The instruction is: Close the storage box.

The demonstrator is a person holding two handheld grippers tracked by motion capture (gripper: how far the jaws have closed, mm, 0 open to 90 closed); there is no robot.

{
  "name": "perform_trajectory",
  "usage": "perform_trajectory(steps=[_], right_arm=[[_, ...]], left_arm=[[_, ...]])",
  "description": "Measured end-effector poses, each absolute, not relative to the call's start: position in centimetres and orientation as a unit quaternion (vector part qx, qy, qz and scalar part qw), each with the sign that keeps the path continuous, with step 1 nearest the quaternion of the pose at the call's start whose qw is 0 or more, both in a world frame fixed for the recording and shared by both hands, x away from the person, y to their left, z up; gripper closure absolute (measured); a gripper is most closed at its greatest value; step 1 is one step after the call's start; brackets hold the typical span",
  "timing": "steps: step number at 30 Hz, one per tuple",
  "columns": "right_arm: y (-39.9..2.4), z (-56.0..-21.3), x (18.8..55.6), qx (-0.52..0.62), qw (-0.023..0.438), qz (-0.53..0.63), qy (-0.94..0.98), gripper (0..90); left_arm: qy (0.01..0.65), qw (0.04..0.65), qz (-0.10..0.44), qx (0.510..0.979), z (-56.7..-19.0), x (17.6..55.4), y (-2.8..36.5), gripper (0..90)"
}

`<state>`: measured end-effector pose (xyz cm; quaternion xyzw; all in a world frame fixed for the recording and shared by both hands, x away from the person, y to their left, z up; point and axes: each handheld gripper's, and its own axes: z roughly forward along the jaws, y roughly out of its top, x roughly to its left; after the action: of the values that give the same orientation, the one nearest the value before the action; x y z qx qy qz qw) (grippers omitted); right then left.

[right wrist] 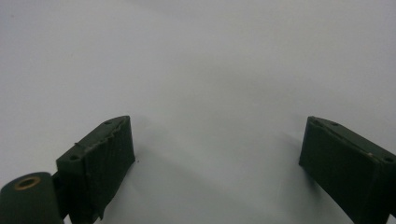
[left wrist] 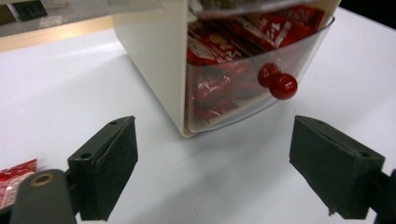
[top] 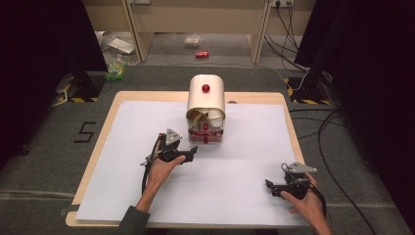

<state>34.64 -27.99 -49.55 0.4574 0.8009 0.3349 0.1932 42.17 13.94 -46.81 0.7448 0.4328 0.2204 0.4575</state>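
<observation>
White sheet over a pale wooden bench; dark carpet around it.

Item 1: cream box-shaped dispenser with rounded top, at 12 o'clock on the sheet. Red knob on top. Clear plastic drawer at its base, packed with red-wrapped bars, fronted by a round red knob.

Item 2: left gripper, at 7 o'clock of the dispenser, just beside its base. Jaws released, spread wide, holding nothing; drawer knob ahead between them, apart from both.

Item 3: right gripper, at 4 o'clock on the sheet, well apart from the dispenser. Jaws released, empty, over bare sheet.

Item 4: red wrapper, beside the left jaw.
</observation>
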Motion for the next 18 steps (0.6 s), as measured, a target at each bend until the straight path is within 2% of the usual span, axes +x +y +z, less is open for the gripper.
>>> perform_trajectory(steps=[18], right_arm=[[-28.0, -49.5, 34.6, 0.457, 0.193, 0.334, 0.802, 10.2]], left_arm=[[0.429, 0.469, 0.221, 0.739, -46.6, 40.9, 14.7, 15.2]])
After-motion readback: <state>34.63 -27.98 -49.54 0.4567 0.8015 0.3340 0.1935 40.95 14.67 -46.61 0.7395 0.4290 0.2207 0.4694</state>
